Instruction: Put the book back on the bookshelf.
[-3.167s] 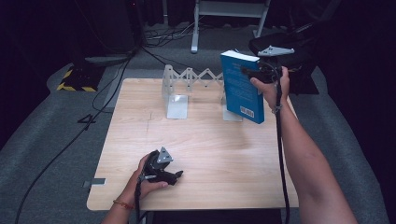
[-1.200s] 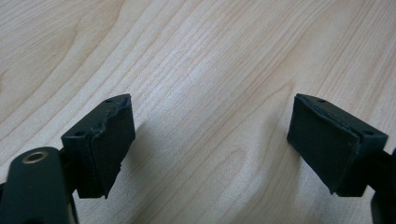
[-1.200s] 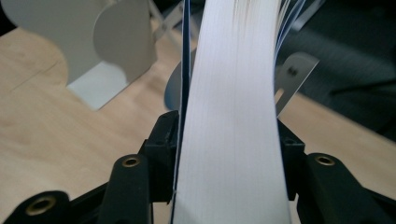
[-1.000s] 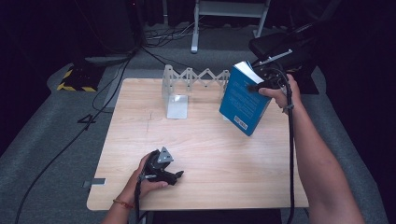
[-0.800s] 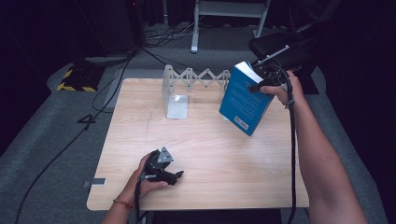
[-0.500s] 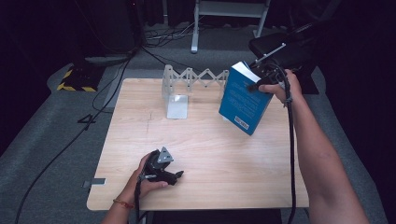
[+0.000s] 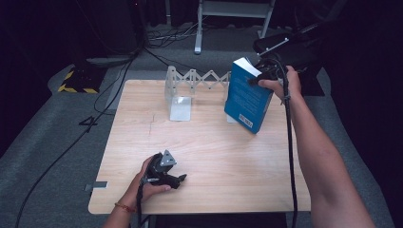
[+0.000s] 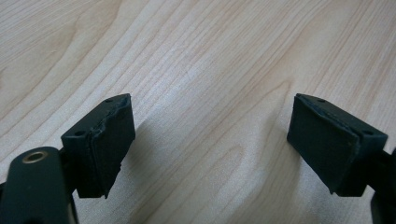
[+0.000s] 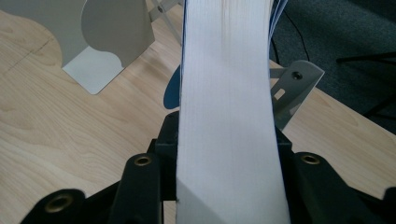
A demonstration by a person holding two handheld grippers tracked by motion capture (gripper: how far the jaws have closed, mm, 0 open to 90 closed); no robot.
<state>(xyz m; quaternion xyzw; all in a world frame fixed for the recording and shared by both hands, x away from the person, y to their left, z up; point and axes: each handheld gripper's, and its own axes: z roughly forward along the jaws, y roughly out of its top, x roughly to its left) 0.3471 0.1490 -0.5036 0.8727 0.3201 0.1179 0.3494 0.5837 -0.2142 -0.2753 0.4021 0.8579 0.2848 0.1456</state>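
The blue book [image 7: 248,99] hangs tilted over the far right part of the table [image 7: 209,142], its lower corner close to the wood or just off it — which of the two I cannot tell — and its top leaning away to the right. The right gripper [image 7: 260,76] is clamped on its upper edge: in the right gripper view the white page block [image 9: 226,107] runs straight up between the two black jaws, which press on it from either side. The jaws have just been closing further on the book, so the grip seems to be tightening rather than settled.

The main risk, as I judge it, is the hold itself. The pinch sits at one top corner, far from the book's middle, so the weight can swing it around the pads — a slip or a twist would drop the low corner onto the table. Squeezing only pages and covers may also let the block fan or slide out.

Just behind and to the left of the book stands the grey accordion rack [image 7: 199,80] with its flat bookend plate [image 7: 179,102]; one metal bracket [image 9: 292,91] sits right beside the pages. A careless swing could knock the rack or catch on that bracket.

The left gripper [image 7: 178,179] rests near the front edge, jaws standing wide apart over bare wood, holding nothing and too far off to steady the book.
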